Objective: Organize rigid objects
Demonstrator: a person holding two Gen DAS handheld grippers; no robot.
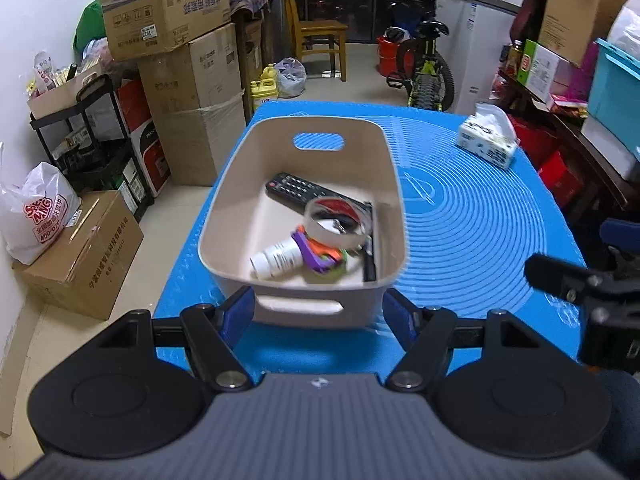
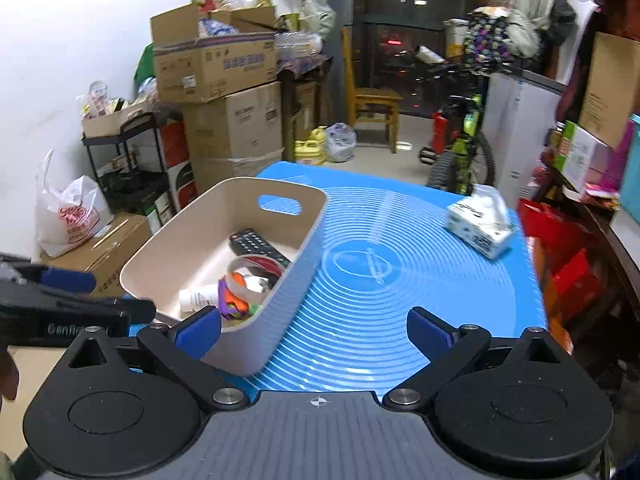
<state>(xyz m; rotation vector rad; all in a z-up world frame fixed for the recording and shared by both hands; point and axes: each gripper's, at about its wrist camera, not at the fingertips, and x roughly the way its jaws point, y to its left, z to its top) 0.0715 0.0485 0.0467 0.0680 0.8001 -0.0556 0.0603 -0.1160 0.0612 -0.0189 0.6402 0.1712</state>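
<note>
A beige plastic basket (image 1: 240,184) stands on the blue mat (image 1: 480,220). In it lie a black remote control (image 1: 304,190), a clear tape roll (image 1: 338,228), a white pill bottle (image 1: 278,260) and a purple, orange and green toy (image 1: 320,256). My left gripper (image 1: 320,312) is open and empty, its fingers on either side of the basket's near end. My right gripper (image 2: 316,332) is open and empty above the mat, to the right of the basket (image 2: 304,248). The right gripper also shows at the right edge of the left wrist view (image 1: 592,292).
A tissue pack (image 1: 488,140) lies at the mat's far right. Stacked cardboard boxes (image 1: 188,80), a black rack (image 1: 92,140) and a white bag (image 1: 36,212) stand left of the table. A bicycle (image 1: 424,68) and a wooden chair (image 1: 320,32) stand behind.
</note>
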